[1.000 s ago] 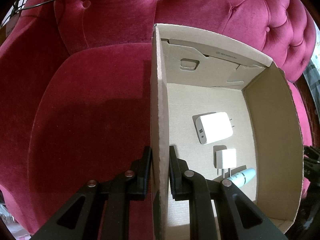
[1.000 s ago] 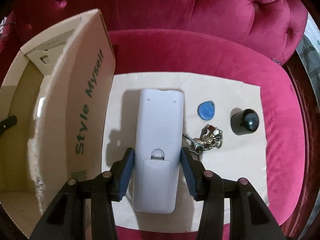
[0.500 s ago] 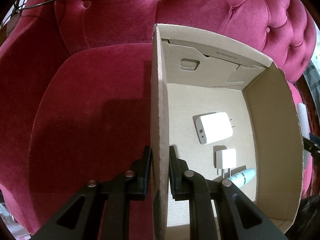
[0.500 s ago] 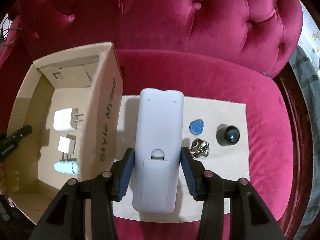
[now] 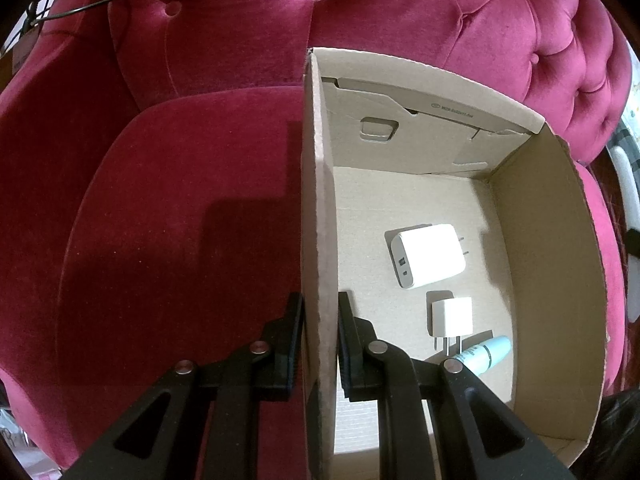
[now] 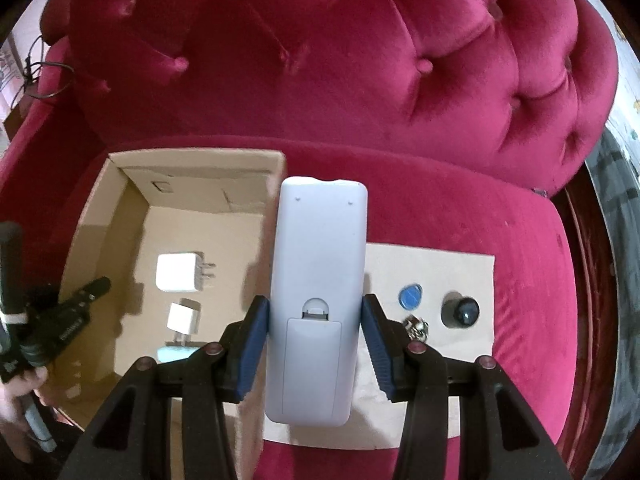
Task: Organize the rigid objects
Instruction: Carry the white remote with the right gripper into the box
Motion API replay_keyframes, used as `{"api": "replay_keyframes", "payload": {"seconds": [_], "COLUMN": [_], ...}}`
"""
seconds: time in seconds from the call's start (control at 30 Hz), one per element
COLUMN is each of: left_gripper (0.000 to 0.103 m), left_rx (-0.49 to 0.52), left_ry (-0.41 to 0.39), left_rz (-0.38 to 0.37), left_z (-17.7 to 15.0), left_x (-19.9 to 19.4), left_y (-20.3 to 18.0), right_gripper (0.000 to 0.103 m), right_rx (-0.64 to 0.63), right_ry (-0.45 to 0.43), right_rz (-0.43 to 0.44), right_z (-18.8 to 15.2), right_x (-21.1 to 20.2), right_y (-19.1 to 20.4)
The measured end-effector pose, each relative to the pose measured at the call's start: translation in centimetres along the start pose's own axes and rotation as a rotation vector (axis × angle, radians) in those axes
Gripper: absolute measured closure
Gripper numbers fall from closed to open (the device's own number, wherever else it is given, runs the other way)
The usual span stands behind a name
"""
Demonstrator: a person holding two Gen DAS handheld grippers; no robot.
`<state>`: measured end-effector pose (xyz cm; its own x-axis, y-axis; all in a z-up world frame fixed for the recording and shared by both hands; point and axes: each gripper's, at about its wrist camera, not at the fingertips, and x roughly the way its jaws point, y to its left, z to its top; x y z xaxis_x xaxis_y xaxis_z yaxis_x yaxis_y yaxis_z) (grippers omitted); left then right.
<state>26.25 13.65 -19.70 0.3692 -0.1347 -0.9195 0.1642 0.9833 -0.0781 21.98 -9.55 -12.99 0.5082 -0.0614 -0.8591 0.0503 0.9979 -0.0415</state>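
My right gripper (image 6: 316,316) is shut on a white remote control (image 6: 318,280), back side up, held high above the sofa seat near the right wall of the cardboard box (image 6: 120,184). My left gripper (image 5: 318,312) is shut on the box's left wall (image 5: 316,216). Inside the box lie a large white charger (image 5: 430,254), a small white plug (image 5: 452,316) and a pale blue tube (image 5: 486,354); the chargers also show in the right wrist view (image 6: 178,272).
A flat cardboard sheet (image 6: 460,360) on the red velvet sofa seat (image 6: 500,220) carries a blue tag (image 6: 410,295), a key bunch (image 6: 416,326) and a black round cap (image 6: 460,311). The tufted sofa back (image 6: 320,60) rises behind.
My right gripper has lifted the remote off the cardboard sheet and carried it up and left toward the box. The left gripper stays shut on the box wall.
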Motion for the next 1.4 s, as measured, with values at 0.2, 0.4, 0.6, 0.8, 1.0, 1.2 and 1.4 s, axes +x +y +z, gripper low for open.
{"api": "replay_keyframes", "payload": {"seconds": [0.2,0.4,0.6,0.8,1.0,1.2,1.4], "left_gripper": [0.087,0.086,0.086,0.086,0.086,0.087,0.086], "left_rx": [-0.004,-0.005,-0.006,-0.002,-0.005,-0.002,-0.002], "left_ry": [0.000,0.001,0.000,0.001,0.000,0.001,0.001], "left_rz": [-0.002,-0.004,-0.006,-0.005,-0.008,-0.008,-0.010], "left_z": [0.0,0.0,-0.1,0.0,0.0,0.0,0.1], "left_x": [0.1,0.0,-0.1,-0.2,-0.2,-0.1,-0.1], "left_y": [0.1,0.1,0.2,0.3,0.4,0.5,0.5], "right_gripper": [0.053,0.053,0.053,0.053,0.053,0.053,0.053], "right_rx": [-0.027,-0.060,-0.093,-0.134,-0.135,-0.127,-0.105], "right_ry": [-0.016,-0.024,-0.014,0.015,0.049,0.085,0.119], "right_rz": [0.023,0.054,0.085,0.128,0.151,0.175,0.195], "right_z": [1.3,2.1,2.4,2.0,1.2,0.6,0.0], "right_x": [-0.6,-0.8,0.0,1.6,3.9,6.3,8.8], "right_y": [1.8,3.8,6.0,8.8,10.5,11.6,12.4]}}
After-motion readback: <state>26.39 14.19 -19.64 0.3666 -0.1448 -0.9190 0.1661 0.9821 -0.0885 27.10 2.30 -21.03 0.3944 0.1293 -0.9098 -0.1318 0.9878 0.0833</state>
